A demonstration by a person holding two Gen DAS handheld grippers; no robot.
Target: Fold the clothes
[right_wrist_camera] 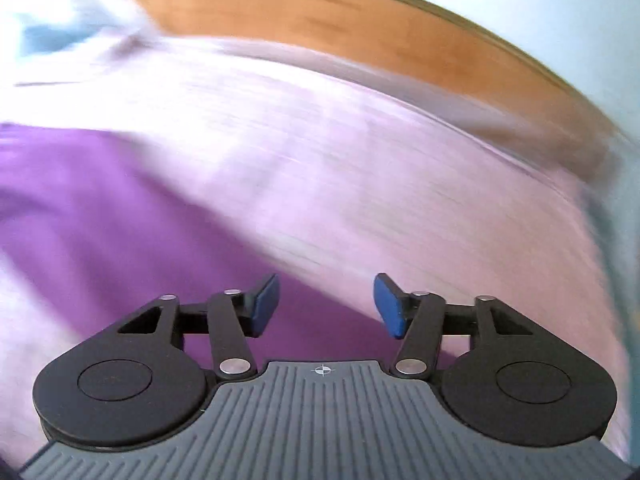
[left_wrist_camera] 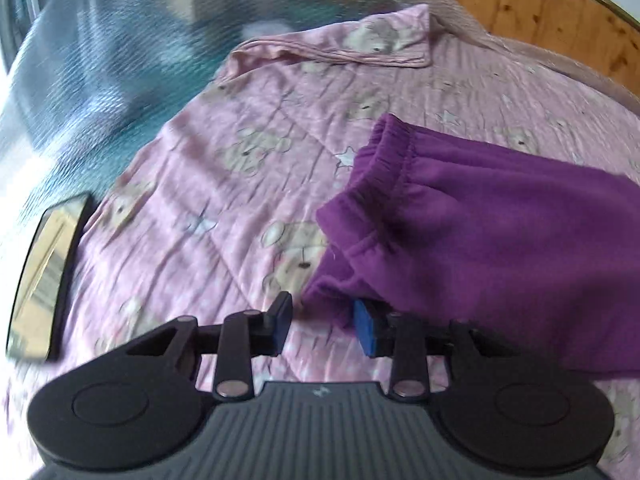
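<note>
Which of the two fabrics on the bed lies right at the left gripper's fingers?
The purple fleece garment, plain with an elastic waistband; its corner drapes over one finger of the left gripper. The pink bear-print sheet lies beneath.

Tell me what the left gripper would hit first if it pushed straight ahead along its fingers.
Probably the pink bear-print bedspread: the gap ahead of the left gripper shows only that fabric. The purple garment overlaps just the right-hand finger, so it might brush that; depth is unclear.
</note>
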